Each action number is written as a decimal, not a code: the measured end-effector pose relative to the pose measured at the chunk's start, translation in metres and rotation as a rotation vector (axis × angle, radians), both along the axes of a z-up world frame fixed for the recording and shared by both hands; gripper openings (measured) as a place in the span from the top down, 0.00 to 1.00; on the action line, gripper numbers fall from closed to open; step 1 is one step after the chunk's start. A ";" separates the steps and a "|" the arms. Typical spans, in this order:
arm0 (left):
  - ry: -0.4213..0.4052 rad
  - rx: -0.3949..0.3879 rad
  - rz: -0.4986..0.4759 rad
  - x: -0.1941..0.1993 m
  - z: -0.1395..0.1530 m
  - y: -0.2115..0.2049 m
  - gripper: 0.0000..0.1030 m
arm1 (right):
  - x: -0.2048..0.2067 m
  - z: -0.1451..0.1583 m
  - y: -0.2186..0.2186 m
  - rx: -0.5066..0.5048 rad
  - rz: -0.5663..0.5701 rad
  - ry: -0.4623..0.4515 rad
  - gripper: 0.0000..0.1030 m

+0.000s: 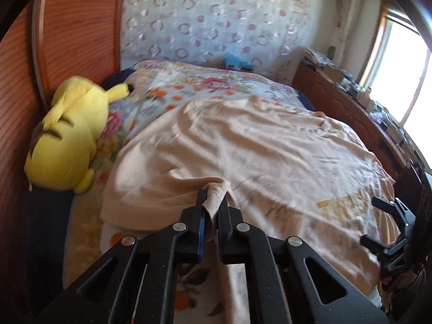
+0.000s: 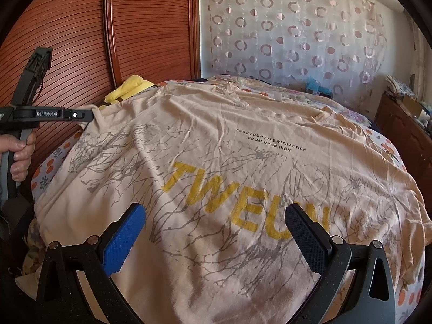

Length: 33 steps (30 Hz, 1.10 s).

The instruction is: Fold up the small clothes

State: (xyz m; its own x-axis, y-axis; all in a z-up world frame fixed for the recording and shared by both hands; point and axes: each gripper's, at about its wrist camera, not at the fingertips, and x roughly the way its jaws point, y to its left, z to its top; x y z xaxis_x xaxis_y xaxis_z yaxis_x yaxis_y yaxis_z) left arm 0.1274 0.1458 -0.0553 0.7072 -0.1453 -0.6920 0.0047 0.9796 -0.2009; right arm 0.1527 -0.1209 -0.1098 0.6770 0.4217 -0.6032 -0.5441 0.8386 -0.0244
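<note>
Nearest the left wrist lens: the left gripper (image 1: 213, 202), fingers pressed together on a bunched fold of the peach T-shirt (image 1: 243, 151), cloth pinched up between the pads and lifted slightly off the bed (image 1: 189, 91). Seen from the right wrist view as a black tool (image 2: 81, 115) clamped at the shirt's left edge, held by a hand (image 2: 21, 154).

Right gripper (image 2: 216, 232) hovering low over the shirt's front, fingers (image 2: 124, 240) spread wide, nothing between them, one blue pad and one black pad flanking the yellow "TWE" lettering (image 2: 216, 191).

Shirt spread print-up across the floral bedspread, wrinkled, grey branch pattern and small black text above the yellow letters.

Yellow plush toy (image 1: 67, 140) lying at the bed's left side against the wooden slatted panel (image 1: 81, 27). Circle-patterned curtain (image 1: 210, 19) behind the bed; cluttered wooden dresser (image 1: 351, 102) below the window (image 1: 399, 73).
</note>
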 end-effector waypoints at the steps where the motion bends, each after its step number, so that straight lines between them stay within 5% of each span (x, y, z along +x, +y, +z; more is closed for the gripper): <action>1: -0.007 0.008 -0.035 0.003 0.007 -0.012 0.92 | 0.000 0.000 0.000 -0.001 -0.001 -0.001 0.00; 7: -0.001 0.074 -0.159 0.004 0.020 -0.061 0.91 | -0.001 0.000 -0.003 0.012 -0.006 0.004 0.00; 14: -0.037 0.110 -0.095 -0.021 0.022 -0.039 0.25 | 0.000 0.000 -0.005 0.019 -0.002 0.014 0.00; 26: 0.120 0.102 0.081 -0.033 -0.042 0.043 0.22 | 0.006 0.039 0.007 0.090 0.099 -0.075 0.02; 33: 0.124 0.181 0.076 -0.033 -0.054 0.039 0.22 | 0.031 0.047 0.075 0.067 0.259 -0.065 0.20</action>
